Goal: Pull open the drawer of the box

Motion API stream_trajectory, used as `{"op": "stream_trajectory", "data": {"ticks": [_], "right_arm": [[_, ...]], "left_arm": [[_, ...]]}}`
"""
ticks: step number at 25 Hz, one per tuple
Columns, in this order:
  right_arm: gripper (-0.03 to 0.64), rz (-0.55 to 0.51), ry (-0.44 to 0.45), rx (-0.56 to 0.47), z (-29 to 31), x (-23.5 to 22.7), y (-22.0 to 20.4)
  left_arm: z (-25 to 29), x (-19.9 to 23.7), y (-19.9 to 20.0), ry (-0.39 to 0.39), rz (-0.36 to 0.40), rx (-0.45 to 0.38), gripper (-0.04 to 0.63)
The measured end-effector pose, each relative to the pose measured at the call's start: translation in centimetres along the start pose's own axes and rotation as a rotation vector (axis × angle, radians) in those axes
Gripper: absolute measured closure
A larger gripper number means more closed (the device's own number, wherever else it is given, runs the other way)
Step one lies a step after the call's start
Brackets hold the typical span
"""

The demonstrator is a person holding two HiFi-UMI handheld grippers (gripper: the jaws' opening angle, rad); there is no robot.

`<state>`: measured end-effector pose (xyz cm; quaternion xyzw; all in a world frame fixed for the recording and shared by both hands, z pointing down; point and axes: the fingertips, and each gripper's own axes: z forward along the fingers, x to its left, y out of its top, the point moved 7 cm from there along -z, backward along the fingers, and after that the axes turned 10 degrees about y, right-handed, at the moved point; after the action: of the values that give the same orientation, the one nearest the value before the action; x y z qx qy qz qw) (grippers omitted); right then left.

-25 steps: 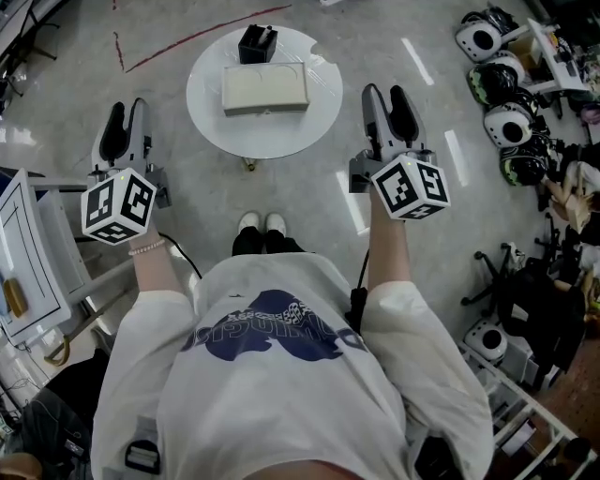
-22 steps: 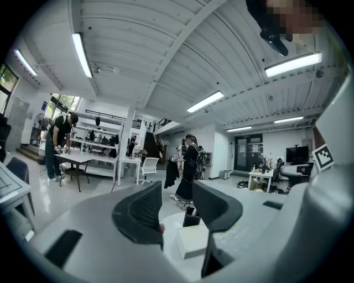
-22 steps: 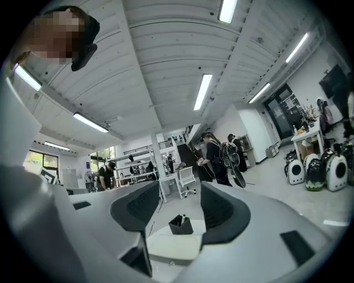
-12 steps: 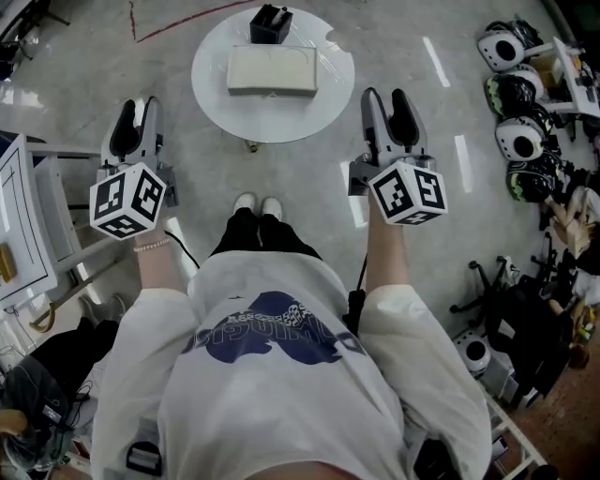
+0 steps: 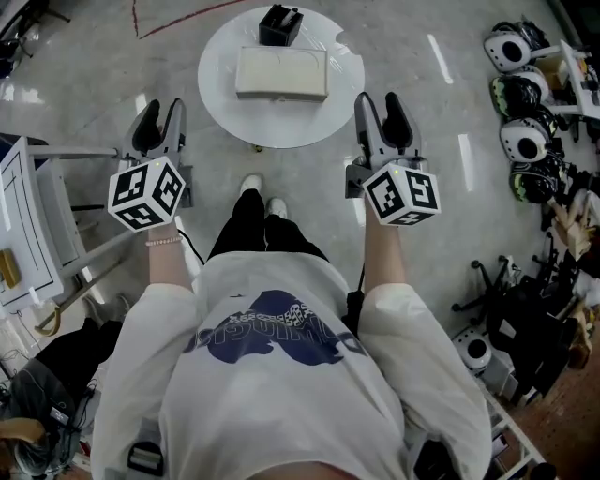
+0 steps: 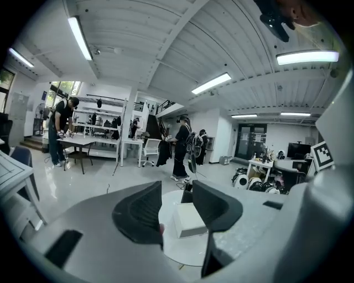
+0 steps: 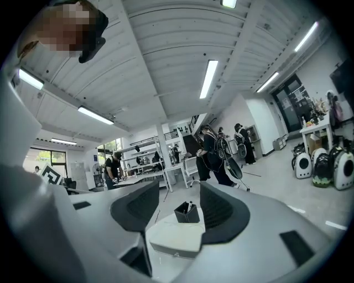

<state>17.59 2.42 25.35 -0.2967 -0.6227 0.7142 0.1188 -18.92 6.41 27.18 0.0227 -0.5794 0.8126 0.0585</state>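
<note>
The flat cream box (image 5: 281,73) lies on a round white table (image 5: 281,127) ahead of me, its near face flush. My left gripper (image 5: 161,120) hovers off the table's left edge. It is open, its jaws have just widened a little, and nothing is between them. My right gripper (image 5: 380,111) hangs off the table's right edge, also open and empty. In the left gripper view the box (image 6: 188,221) shows between the jaws of the left gripper (image 6: 177,204), some way ahead. In the right gripper view the box (image 7: 174,237) lies beyond the right gripper (image 7: 180,207).
A small black holder (image 5: 286,25) stands on the table behind the box. Several black-and-white helmets (image 5: 516,94) lie on the floor at the right, above a chair base (image 5: 487,281). A white rack (image 5: 28,225) is at the left. People stand at desks further back.
Both grippers have sunk and come nearer the table. In the head view the left one has shifted right and the table sits closer to both.
</note>
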Motion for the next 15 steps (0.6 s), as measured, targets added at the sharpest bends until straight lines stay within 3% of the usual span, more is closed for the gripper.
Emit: {"op": "stream_trajectory", "data": {"ticks": [9, 15], "right_arm": [[0.405, -0.033, -0.063, 0.083, 4.7, 1.0, -2.6], [0.405, -0.037, -0.093, 0.135, 7.7, 1.7, -5.2]], "left_arm": [[7.7, 1.7, -1.5, -0.101, 0.019, 0.127, 0.439], [12.8, 1.3, -4.9, -0.188, 0.016, 0.237, 0.439]]}}
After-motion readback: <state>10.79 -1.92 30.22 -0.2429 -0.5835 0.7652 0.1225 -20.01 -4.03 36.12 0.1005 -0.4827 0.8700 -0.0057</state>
